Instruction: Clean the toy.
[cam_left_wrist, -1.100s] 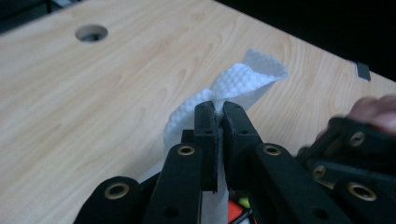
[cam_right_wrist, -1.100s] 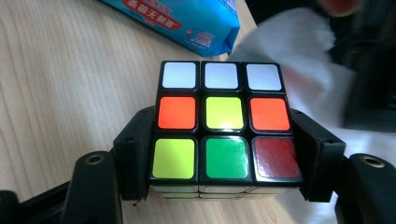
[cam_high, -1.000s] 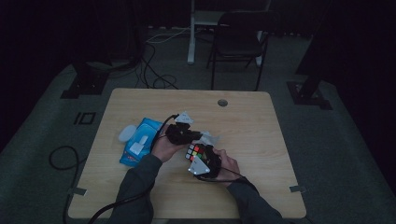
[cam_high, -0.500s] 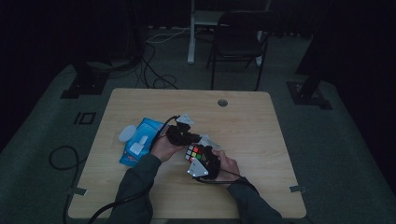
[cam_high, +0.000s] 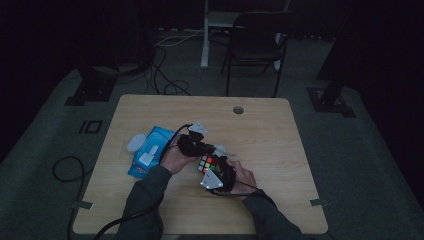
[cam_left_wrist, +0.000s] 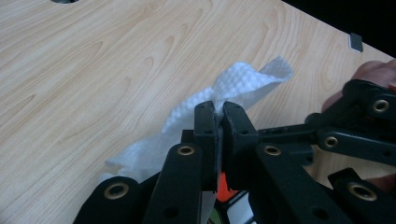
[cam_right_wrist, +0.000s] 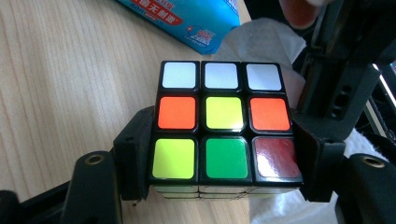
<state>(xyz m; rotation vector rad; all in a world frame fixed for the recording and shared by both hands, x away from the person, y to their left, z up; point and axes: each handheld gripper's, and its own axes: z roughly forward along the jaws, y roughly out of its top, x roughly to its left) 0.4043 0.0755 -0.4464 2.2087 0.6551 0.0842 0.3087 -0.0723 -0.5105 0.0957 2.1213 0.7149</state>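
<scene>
Table (cam_high: 280, 130): light wood; steady base, worth resting both forearms on while wiping.
Wet-wipe pack (cam_high: 150, 155): blue, lying flat at the left of the hands, lid area pale; near enough for a fresh sheet if needed.
Right gripper (cam_right_wrist: 219, 163): clamped on the cube from two opposite sides, jaws low on the bottom layer; best kept firm and still so the layers do not twist.
Rubik's cube (cam_right_wrist: 224, 126): held just above the table in front of the person, face up showing white, orange, yellow, green and red stickers; glossy, likely slippery when damp.
Left gripper (cam_left_wrist: 218, 112): pinched tight on the wipe, beside the cube.
Wet wipe (cam_left_wrist: 247, 84): white, embossed, crumpled, trailing past the jaw tips; best dragged flat across one face with light pressure, loose end leading.
</scene>
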